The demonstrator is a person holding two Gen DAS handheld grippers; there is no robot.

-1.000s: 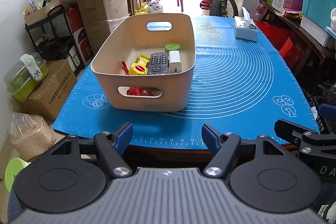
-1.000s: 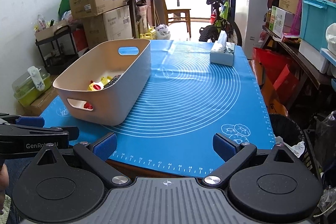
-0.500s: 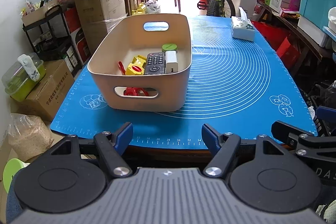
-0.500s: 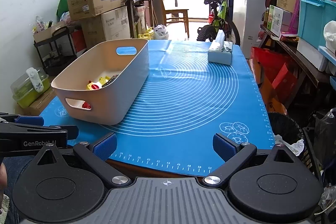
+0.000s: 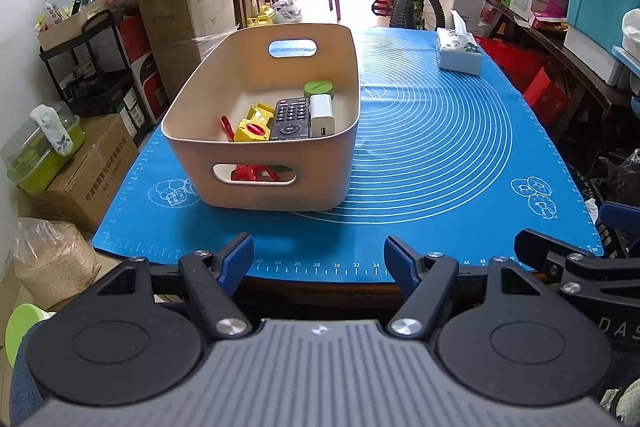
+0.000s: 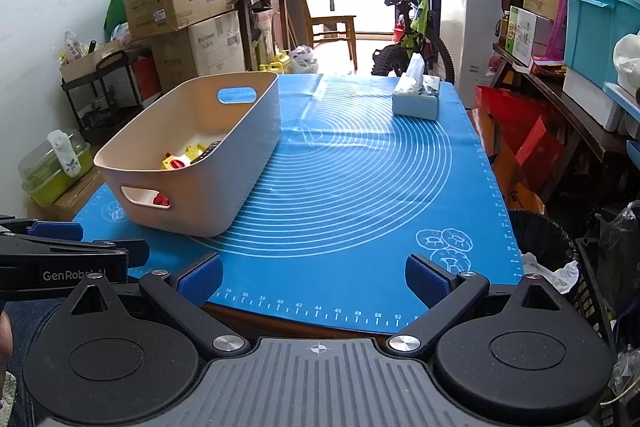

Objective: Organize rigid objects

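1. The left gripper [image 5: 319, 254] hangs at the near edge of the table, jaws apart, nothing between its blue pads. The right gripper [image 6: 313, 277] sits beside it, also spread wide and empty. Neither touches anything.
2. A beige bin [image 5: 256, 183] stands on the left half of a blue mat [image 5: 432, 163], well ahead of both grippers. It has a cut-out handle in each short end.
3. Inside, packed close near the right wall: a black remote [image 5: 291, 118], a white block [image 5: 322, 115] just right of it, a green lid [image 5: 319, 87] behind, a yellow toy [image 5: 253, 123] to the left, and a red item [image 5: 253, 173] seen through the near handle slot.
4. A tissue box [image 5: 459, 51] rests at the far right of the mat, well apart from the bin.
5. Handling, as a judgement: everything in the bin looks like light, hard plastic, stiff enough to pinch firmly. The remote is best taken across its narrow width; its smooth sides may slip. The white block looks glossy too, so grip its flat faces. The toy's uneven shape offers better purchase.
6. No loose item remains on the mat, so the sorting looks finished or nearly so.
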